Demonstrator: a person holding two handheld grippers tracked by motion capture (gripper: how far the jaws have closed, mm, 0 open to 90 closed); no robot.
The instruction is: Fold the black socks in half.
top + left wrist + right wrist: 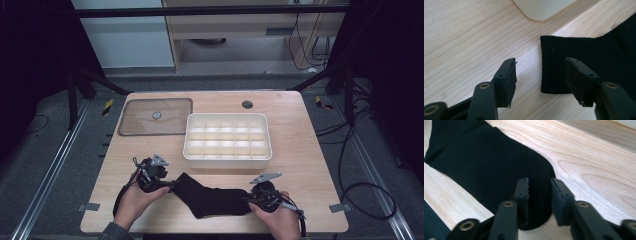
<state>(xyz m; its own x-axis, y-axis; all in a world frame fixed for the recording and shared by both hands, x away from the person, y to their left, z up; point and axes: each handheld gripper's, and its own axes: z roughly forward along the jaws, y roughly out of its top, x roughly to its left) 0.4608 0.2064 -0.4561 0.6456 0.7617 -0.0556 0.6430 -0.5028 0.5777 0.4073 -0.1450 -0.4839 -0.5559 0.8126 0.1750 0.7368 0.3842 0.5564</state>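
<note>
A black sock [215, 197] lies flat on the wooden table near its front edge, cuff to the left and toe to the right. My left gripper [170, 186] is at the cuff. In the left gripper view it [540, 72] stands open, one jaw over the bare wood and the other over the ribbed cuff of the sock [584, 50]. My right gripper [248, 200] is at the toe end. In the right gripper view its jaws [539, 192] stand a narrow gap apart, low over the rounded toe of the sock [479, 162], without pinching the fabric.
A white tray [227, 160] divided into several compartments stands just behind the sock; its corner [541, 10] appears in the left gripper view. A clear rectangular lid [155, 116] with a round knob lies at the back left. A dark round grommet [247, 104] sits by the table's far edge.
</note>
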